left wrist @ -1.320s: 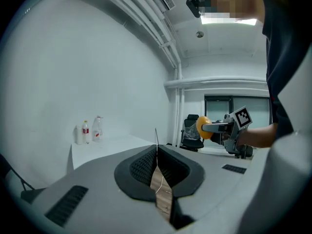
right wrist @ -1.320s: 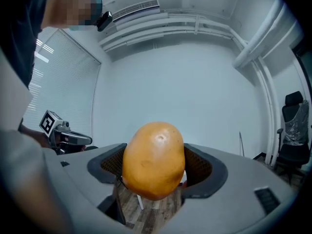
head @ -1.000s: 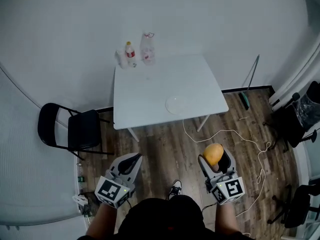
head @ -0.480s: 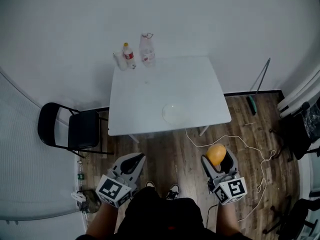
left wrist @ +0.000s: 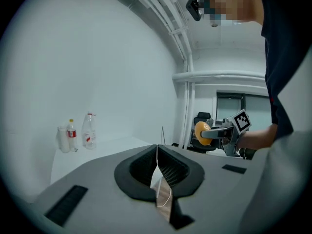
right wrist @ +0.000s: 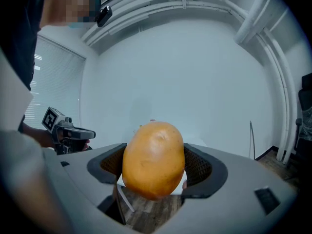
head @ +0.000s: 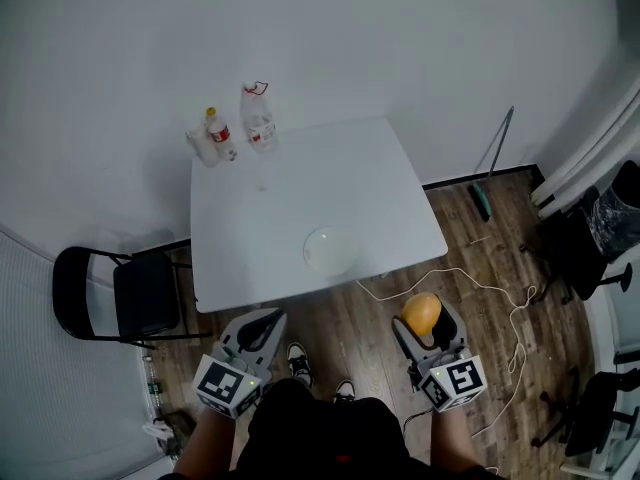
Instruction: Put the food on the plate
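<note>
Here, the right hand-held gripper [head: 424, 320] pinches a smooth orange-brown oval piece of food [right wrist: 153, 159] between its jaws, above the wooden floor [head: 345, 313], near the clear round plate [head: 330, 250] but short of it. The plate lies on the white square worktop [head: 300, 188]. The left hand-held gripper [head: 258, 330], its jaws pressed together on nothing, hovers off the plate's near-left side.

The tabletop [head: 290, 193] is mostly bare, with open room across its middle. A clear plate [head: 330, 250] sits near its front edge at 12 o'clock. Bottles [head: 258, 120] stand far back at 11 o'clock. A black chair [head: 143, 294] stands at 9 o'clock, a white cable [head: 512, 305] at 2 o'clock.
</note>
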Motion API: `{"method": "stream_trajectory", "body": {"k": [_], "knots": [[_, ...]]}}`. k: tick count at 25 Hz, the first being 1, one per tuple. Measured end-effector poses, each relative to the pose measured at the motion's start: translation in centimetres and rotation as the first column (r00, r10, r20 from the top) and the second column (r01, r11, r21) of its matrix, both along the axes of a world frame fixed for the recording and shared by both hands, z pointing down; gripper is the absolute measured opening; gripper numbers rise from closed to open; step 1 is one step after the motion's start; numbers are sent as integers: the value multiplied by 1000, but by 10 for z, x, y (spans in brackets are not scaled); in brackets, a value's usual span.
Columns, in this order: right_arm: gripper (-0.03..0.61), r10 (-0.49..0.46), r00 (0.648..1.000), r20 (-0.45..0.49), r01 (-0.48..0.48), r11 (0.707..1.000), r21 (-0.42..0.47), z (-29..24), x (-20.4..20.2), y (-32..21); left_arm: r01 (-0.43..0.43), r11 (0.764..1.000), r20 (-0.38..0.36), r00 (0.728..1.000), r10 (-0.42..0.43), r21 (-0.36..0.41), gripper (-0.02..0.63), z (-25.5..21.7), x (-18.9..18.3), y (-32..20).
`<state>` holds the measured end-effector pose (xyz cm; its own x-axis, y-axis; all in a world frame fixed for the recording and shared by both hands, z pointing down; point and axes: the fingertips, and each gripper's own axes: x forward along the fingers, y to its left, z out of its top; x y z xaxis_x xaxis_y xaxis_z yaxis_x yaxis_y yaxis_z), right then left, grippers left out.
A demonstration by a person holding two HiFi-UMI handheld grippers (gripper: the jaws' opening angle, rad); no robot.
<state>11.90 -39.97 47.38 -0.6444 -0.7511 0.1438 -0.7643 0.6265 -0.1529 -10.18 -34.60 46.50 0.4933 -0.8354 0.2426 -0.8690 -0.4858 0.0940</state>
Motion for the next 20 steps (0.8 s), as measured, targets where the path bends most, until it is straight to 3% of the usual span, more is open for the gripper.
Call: {"method": "stream_trajectory", "body": {"k": [4, 7, 13, 20], "knots": [[373, 6, 1000, -13, -6, 1000, 9, -6, -43, -31, -33, 999, -24, 999, 33, -6, 23, 15, -33, -39], [373, 24, 999, -38, -24, 1000, -3, 1, -79, -57, -49, 997, -50, 998, 46, -57, 23, 27, -66, -61], [373, 20, 991, -131, -28, 998, -54, 44, -138, -112, -65, 994, -97, 994, 56, -89, 23, 49, -114, -84], [373, -77, 945, -317, 7, 976, -218, 138, -182, -161, -38, 992, -146, 989, 21, -117, 23, 64, -135, -95]]}}
